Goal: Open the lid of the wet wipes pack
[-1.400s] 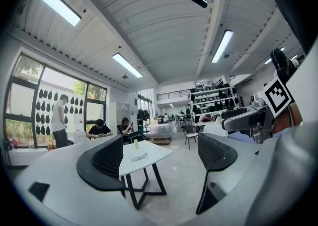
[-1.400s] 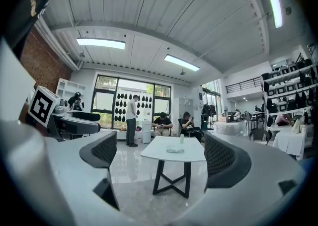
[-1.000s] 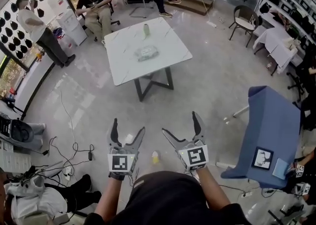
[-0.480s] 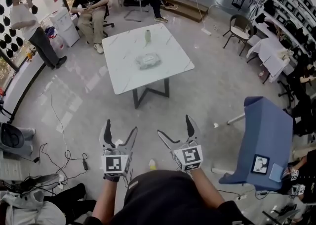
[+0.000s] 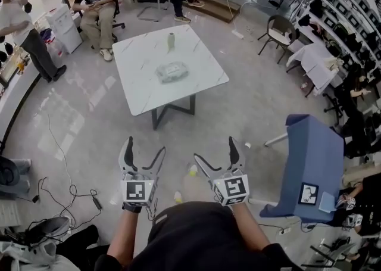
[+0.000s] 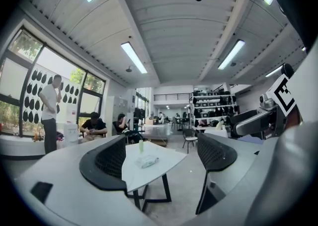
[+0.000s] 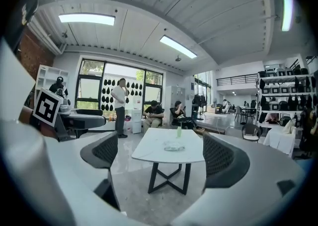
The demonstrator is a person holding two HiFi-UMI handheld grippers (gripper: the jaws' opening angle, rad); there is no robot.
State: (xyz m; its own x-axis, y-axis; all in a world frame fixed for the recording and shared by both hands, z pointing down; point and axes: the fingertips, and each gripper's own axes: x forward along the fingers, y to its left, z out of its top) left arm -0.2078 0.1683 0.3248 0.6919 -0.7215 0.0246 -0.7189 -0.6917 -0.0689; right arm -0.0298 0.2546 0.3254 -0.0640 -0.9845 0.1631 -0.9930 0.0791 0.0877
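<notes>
At six o'clock, the left gripper (image 5: 144,148) and right gripper (image 5: 215,149) hang side by side, both pairs of jaws spread wide and holding nothing. The task looks not yet begun: approach, steadying and lifting the lid all remain. At twelve o'clock, well apart, the soft, crinkly wet wipes pack (image 5: 172,72) lies flat on a square, marble-veined white table (image 5: 140,88), with a slim green bottle (image 5: 171,41) upright beyond.

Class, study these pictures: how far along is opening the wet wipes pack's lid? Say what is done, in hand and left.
Done: nothing visible; the wet wipes pack lies on the white table, well ahead of both grippers. In hand: nothing; the left gripper and right gripper are open and empty, over the floor. Left: reach the table, steady the pack, lift its lid.
</notes>
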